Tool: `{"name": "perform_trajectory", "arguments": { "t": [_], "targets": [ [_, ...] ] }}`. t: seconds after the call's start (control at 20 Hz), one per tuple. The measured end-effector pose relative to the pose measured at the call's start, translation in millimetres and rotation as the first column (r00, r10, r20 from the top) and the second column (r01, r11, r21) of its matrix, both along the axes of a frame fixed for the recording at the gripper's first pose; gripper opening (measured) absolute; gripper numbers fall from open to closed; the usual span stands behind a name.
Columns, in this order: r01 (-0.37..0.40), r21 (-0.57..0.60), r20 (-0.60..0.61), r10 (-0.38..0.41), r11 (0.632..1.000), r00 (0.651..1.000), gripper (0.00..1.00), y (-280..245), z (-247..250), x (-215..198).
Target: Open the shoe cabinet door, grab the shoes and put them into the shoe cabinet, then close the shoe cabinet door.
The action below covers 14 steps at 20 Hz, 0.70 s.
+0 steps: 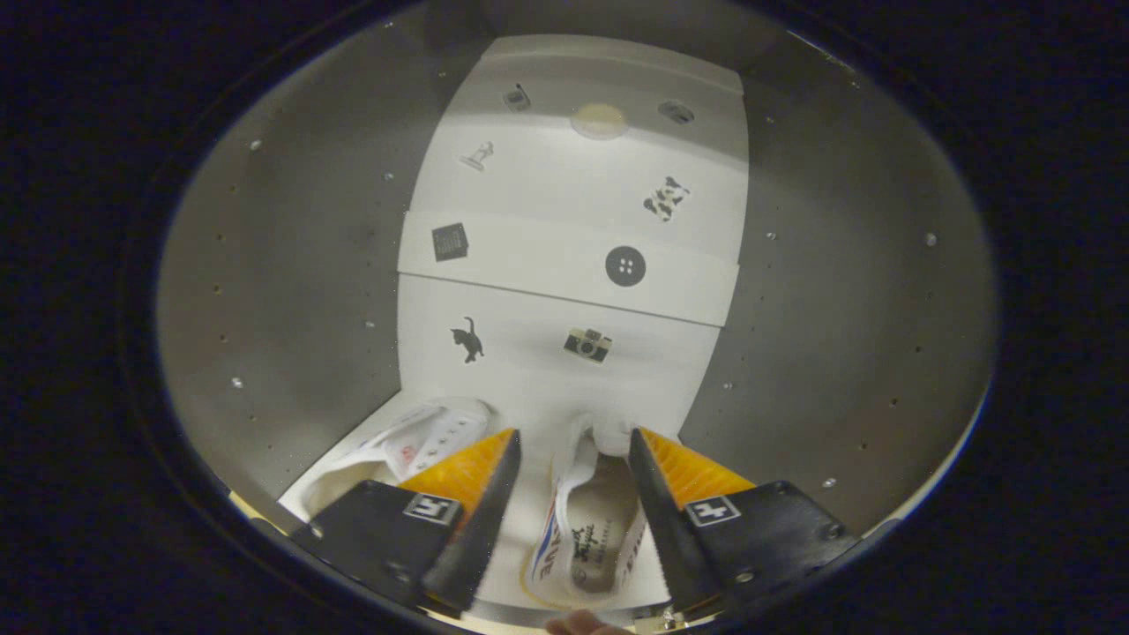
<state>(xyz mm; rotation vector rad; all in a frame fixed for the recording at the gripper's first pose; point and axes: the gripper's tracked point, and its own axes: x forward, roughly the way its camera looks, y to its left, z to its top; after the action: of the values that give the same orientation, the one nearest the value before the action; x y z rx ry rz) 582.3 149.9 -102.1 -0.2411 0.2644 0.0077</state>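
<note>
I am looking into the shoe cabinet (838, 291), with grey side walls and a white back panel (547, 176) dotted with small stickers. A white shoe (582, 538) with red and blue stripes lies on the cabinet floor, toe towards the back, between my two fingers and below them. A second white shoe (423, 441) lies beside it to the left, partly hidden behind my left finger (472, 476). My gripper (573, 434) is open. A gap shows between the left finger and the striped shoe, while the right finger (684, 476) overlaps the shoe's edge.
A white shelf (564, 265) crosses the cabinet at mid height above the shoes. The side walls (291, 265) stand close on both sides, studded with small peg holes. A person's fingertip (578, 624) shows just behind the gripper.
</note>
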Motion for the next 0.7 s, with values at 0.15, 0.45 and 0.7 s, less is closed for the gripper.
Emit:
{"name": "perform_trajectory", "arguments": {
  "t": [0.15,0.45,0.7],
  "targets": [
    [0.021,-0.015,0.036,-0.021,1.0,0.999,1.0,-8,23,-46],
    [-0.024,0.084,0.068,0.018,0.996,0.998,1.0,0,62,-159],
    [-0.14,0.124,0.11,0.127,0.982,0.986,1.0,15,94,-271]
  ]
}}
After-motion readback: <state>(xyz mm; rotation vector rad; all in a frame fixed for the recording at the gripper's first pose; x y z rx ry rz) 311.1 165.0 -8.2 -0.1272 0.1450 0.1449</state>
